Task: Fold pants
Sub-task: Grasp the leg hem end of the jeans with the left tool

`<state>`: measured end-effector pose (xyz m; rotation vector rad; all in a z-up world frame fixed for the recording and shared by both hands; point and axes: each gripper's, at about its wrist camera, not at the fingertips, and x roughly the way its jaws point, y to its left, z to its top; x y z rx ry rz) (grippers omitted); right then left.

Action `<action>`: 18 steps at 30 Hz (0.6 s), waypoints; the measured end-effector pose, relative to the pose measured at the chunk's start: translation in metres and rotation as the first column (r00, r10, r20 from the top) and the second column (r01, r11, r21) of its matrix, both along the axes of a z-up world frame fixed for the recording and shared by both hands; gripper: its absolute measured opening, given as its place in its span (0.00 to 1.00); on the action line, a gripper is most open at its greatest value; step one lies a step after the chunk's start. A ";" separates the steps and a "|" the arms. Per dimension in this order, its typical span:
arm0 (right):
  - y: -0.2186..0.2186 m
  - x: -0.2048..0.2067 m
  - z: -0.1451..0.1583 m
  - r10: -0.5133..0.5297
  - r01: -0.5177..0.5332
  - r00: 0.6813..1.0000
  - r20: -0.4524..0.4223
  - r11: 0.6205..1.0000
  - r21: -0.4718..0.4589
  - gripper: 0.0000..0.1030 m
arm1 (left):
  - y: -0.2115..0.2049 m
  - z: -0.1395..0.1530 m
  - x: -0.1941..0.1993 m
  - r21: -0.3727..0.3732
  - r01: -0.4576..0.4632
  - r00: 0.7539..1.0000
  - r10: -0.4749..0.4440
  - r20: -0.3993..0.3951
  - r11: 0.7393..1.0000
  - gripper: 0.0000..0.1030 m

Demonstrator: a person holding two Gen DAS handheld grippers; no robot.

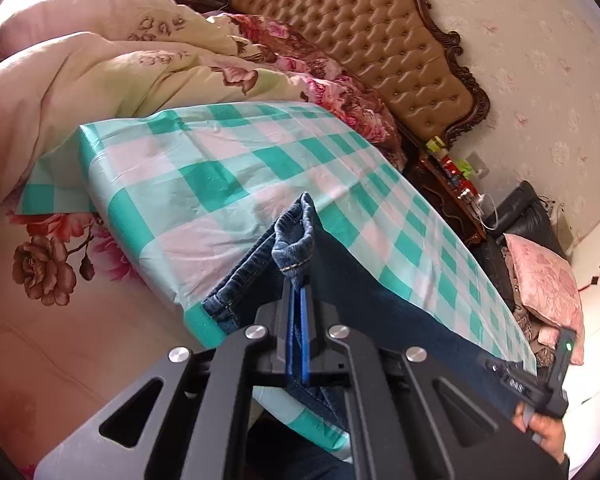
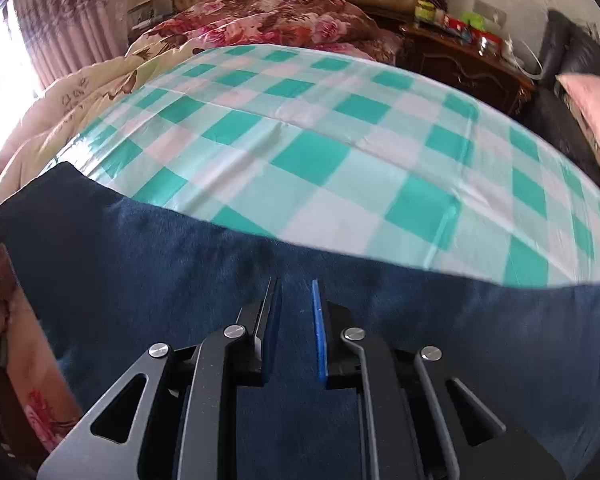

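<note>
Left gripper [image 1: 299, 280] is clamped on the bunched hem of the pants [image 1: 296, 228]; denim lies across the checked bench [image 1: 204, 168]. Right gripper [image 2: 296, 292], fingers apart, hovers over flat denim.

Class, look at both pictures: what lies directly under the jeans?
The jeans lie on a green-and-white checked cloth spread over a raised surface. What that surface is cannot be seen; the cloth covers it completely.

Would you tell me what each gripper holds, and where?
Left gripper pinches the jeans at a hemmed edge; right gripper is open over them, holding nothing.
</note>
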<state>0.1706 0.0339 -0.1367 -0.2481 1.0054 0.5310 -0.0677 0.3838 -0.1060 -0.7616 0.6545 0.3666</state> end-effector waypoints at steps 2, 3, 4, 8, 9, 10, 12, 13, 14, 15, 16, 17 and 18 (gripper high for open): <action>-0.008 -0.003 -0.002 -0.006 0.006 1.000 -0.005 1.000 -0.002 0.12 | 0.010 -0.013 0.000 -0.059 -0.033 0.999 0.032 -0.028 0.998 0.34; -0.012 -0.004 -0.004 -0.008 0.008 1.000 -0.009 1.000 -0.003 0.13 | 0.015 -0.022 0.000 -0.092 -0.042 0.998 0.038 -0.046 0.995 0.35; -0.013 -0.006 -0.005 -0.008 0.008 1.000 -0.010 1.000 -0.005 0.14 | 0.020 -0.032 -0.001 -0.121 -0.055 0.996 0.046 -0.075 0.991 0.35; -0.016 -0.013 -0.012 0.010 -0.010 1.000 -0.008 1.000 -0.026 0.14 | 0.028 -0.048 -0.006 -0.182 -0.085 0.993 0.068 -0.094 0.980 0.34; -0.015 -0.015 -0.013 0.016 -0.016 1.000 -0.011 1.000 -0.025 0.14 | 0.029 -0.050 -0.007 -0.187 -0.088 0.993 0.071 -0.097 0.978 0.34; -0.014 -0.016 -0.014 0.021 -0.021 1.000 -0.012 0.999 -0.025 0.14 | 0.030 -0.051 -0.006 -0.194 -0.093 0.992 0.075 -0.102 0.976 0.34; -0.012 -0.018 -0.015 0.030 -0.030 0.999 -0.012 0.999 -0.023 0.14 | 0.030 -0.049 -0.005 -0.207 -0.092 0.993 0.075 -0.088 0.974 0.32; -0.010 -0.020 -0.016 0.034 -0.034 0.999 -0.017 0.999 -0.020 0.15 | 0.030 -0.049 -0.002 -0.197 -0.088 0.993 0.069 -0.100 0.976 0.29; -0.009 -0.021 -0.017 0.038 -0.038 0.999 -0.021 0.999 -0.018 0.16 | 0.030 -0.049 0.003 -0.189 -0.083 0.991 0.061 -0.120 0.979 0.23; -0.006 -0.022 -0.019 0.044 -0.044 0.999 -0.023 0.999 -0.020 0.18 | 0.030 -0.051 0.006 -0.192 -0.081 0.990 0.056 -0.132 0.978 0.23; -0.005 -0.023 -0.020 0.047 -0.047 0.999 -0.022 0.999 -0.022 0.18 | 0.032 -0.053 0.009 -0.202 -0.088 0.988 0.060 -0.143 0.976 0.23; -0.004 -0.024 -0.021 0.048 -0.049 0.999 -0.021 0.999 -0.023 0.19 | 0.033 -0.053 0.010 -0.209 -0.095 0.987 0.065 -0.145 0.973 0.23; -0.004 -0.025 -0.020 0.049 -0.049 0.999 -0.019 0.999 -0.022 0.20 | 0.035 -0.053 0.010 -0.219 -0.101 0.988 0.071 -0.140 0.971 0.23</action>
